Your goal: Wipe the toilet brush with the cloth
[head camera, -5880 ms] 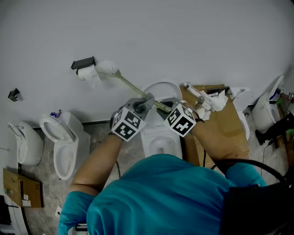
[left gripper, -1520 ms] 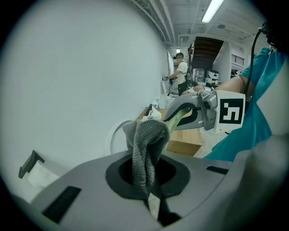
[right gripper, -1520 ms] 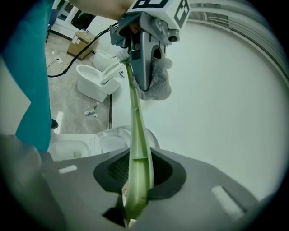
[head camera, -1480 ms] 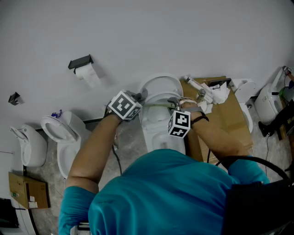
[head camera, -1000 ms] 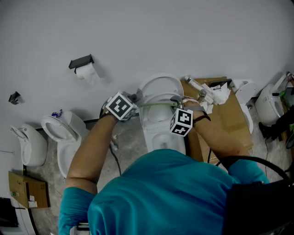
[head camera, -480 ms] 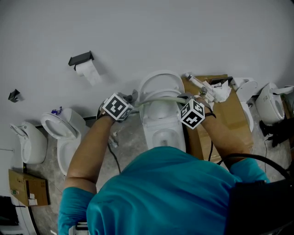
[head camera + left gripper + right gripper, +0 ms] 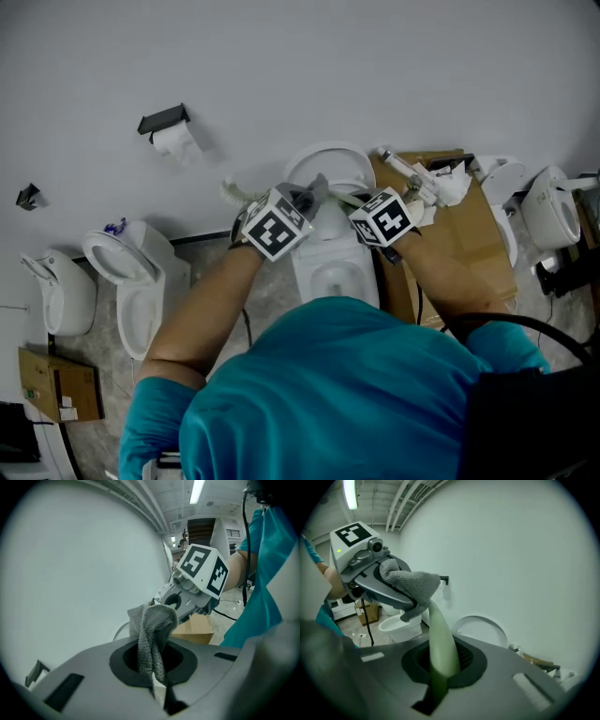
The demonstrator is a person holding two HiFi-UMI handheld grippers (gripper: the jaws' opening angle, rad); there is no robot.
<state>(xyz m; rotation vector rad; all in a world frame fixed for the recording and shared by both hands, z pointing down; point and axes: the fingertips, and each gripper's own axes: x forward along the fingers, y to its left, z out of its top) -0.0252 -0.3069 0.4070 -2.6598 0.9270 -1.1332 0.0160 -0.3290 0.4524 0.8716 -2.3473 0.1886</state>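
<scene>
Cardboard box far left on the floor, then a white toilet with its seat up. Above that on the wall hangs a toilet roll under a dark holder.

Moving in: the left gripper comes up, black-and-white square patterns on its cube. Its jaws are pinched tight on the grey knitted cloth, which bunches out ahead of them. In the right gripper view that cloth is draped over the pale green handle of the toilet brush, right up against it.

Both grippers hang over the middle toilet, lid raised against the wall. The brush's pale head shows blurred out to the left of the cloth.

Over to the right gripper, its own cube patterned the same way. Its jaws are clamped narrow on the brush handle, which runs straight out between them to the cloth.

Further right, a brown carton with white clutter on top, and more white fixtures beyond.
</scene>
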